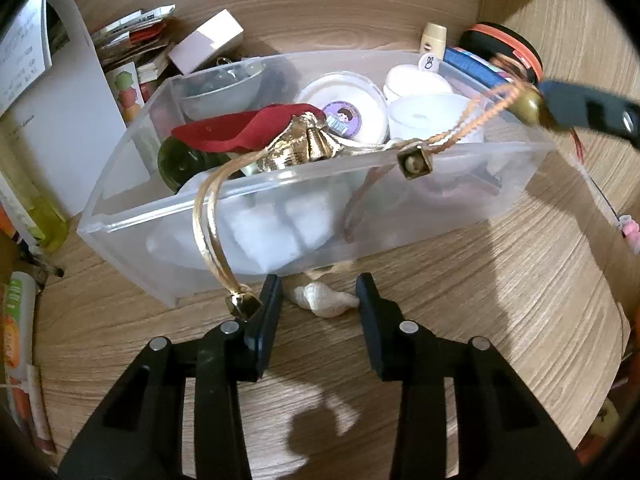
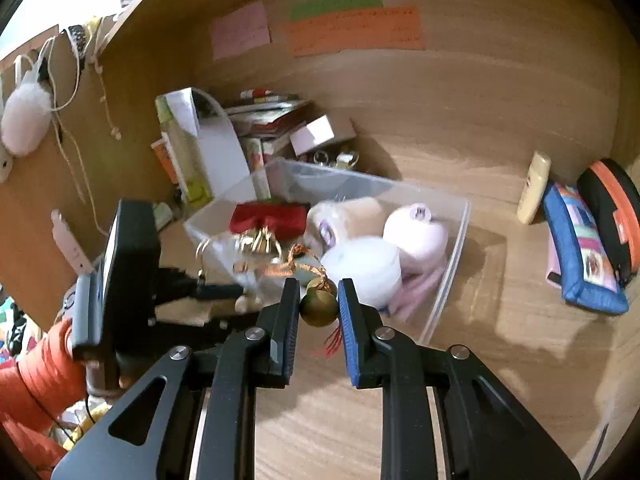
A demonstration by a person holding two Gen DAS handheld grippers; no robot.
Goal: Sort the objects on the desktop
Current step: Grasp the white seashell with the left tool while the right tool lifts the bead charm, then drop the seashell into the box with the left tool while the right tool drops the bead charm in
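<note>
Two tongs here: right tongs (image 2: 319, 312) pinching a brass bell (image 2: 319, 309) on a cord just above the clear bin (image 1: 516, 168), left tongs (image 1: 319, 300) spread around a seashell (image 1: 326, 300) on the tabletop (image 1: 500, 300) beside the bin. Looks like mid-drop; next, lower the bell and let go.

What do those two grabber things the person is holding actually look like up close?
Both are black plastic tools with two flat, parallel fingers on angular arms joined by round silver pins. The left tool has plain dark pads. The right tool has a ribbed blue pad on one finger. In the right view, the left tool's boxy black body shows, gripped by a hand in an orange sleeve.
</note>
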